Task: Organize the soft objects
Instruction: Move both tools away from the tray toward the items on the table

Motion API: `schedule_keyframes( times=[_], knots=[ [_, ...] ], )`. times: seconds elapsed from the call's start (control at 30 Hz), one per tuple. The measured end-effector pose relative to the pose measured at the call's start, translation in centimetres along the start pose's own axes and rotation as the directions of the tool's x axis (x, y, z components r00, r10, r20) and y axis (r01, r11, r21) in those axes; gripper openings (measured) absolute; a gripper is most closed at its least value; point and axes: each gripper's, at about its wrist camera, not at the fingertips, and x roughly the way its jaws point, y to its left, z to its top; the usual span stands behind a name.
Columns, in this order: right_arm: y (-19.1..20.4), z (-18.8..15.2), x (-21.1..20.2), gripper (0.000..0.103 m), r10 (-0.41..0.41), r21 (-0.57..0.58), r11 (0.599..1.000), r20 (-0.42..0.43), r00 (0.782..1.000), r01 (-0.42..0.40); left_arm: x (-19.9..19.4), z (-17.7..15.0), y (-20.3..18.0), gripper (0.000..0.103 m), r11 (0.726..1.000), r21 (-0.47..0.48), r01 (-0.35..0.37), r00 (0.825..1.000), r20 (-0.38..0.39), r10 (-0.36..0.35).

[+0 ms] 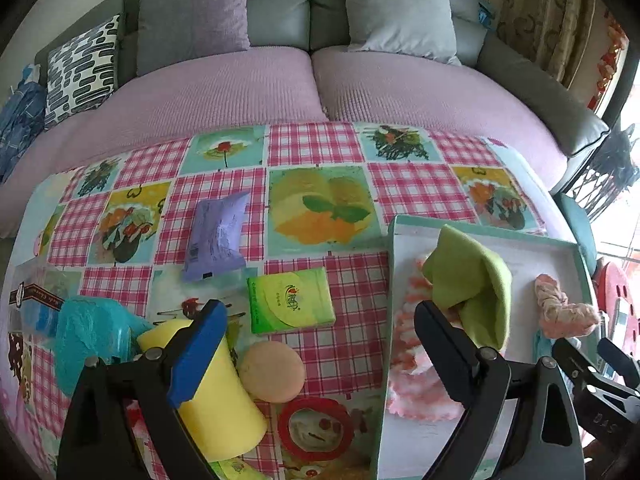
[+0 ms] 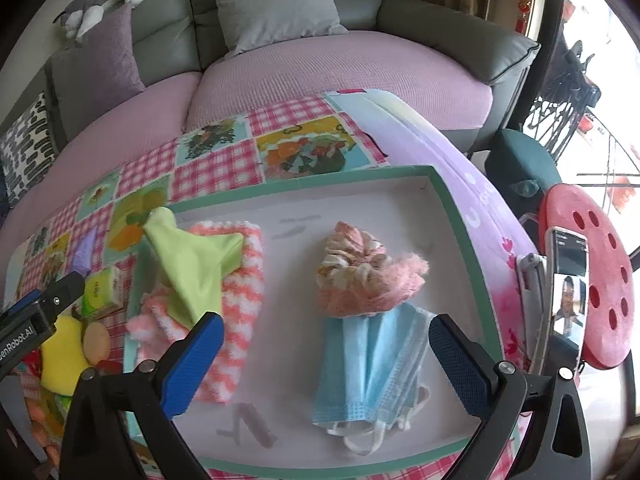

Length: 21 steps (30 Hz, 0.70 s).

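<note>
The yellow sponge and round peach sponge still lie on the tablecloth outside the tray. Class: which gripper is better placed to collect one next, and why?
Left. The left gripper hangs open directly over the yellow sponge and peach sponge. The right gripper hangs open over the tray, above the blue masks.

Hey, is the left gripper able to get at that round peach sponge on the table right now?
Probably yes. The left gripper is open, and the round peach sponge lies bare between its fingers, touching only the yellow sponge beside it. Nothing covers it.
</note>
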Motion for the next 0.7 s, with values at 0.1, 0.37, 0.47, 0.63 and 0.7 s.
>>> schedule_keyframes(
  times=[0.1, 0.37, 0.47, 0.63, 0.7],
  knots=[
    [0.6, 0.2, -0.9, 0.103, 0.037, 0.001, 0.999, 0.024, 0.999, -0.037, -1.1, 0.2, 0.2, 0.095, 1.0, -0.002, 0.021, 0.999, 0.024, -0.021],
    [3.9, 0.5, -2.3, 0.103, 0.073, -0.067, 0.995, 0.061, 0.995, -0.069, -4.7, 0.6, 2.4, 0.095, 1.0, -0.014, -0.01, 0.995, 0.094, 0.012],
    [5.1, 0.3, -2.4, 0.103, 0.107, -0.084, 0.991, 0.058, 0.993, -0.102, -5.5, 0.5, 3.8, 0.095, 0.999, -0.026, -0.041, 0.993, 0.107, 0.043],
    [7.3, -0.1, -2.7, 0.103, 0.133, -0.124, 0.984, 0.057, 0.989, -0.125, -6.6, 0.0, 7.0, 0.095, 0.993, -0.081, -0.086, 0.989, 0.114, 0.095],
    [8.3, -0.3, -2.8, 0.103, 0.142, -0.141, 0.981, 0.052, 0.989, -0.133, -6.8, -0.3, 8.3, 0.095, 0.989, -0.109, -0.102, 0.987, 0.11, 0.114]
  ],
)
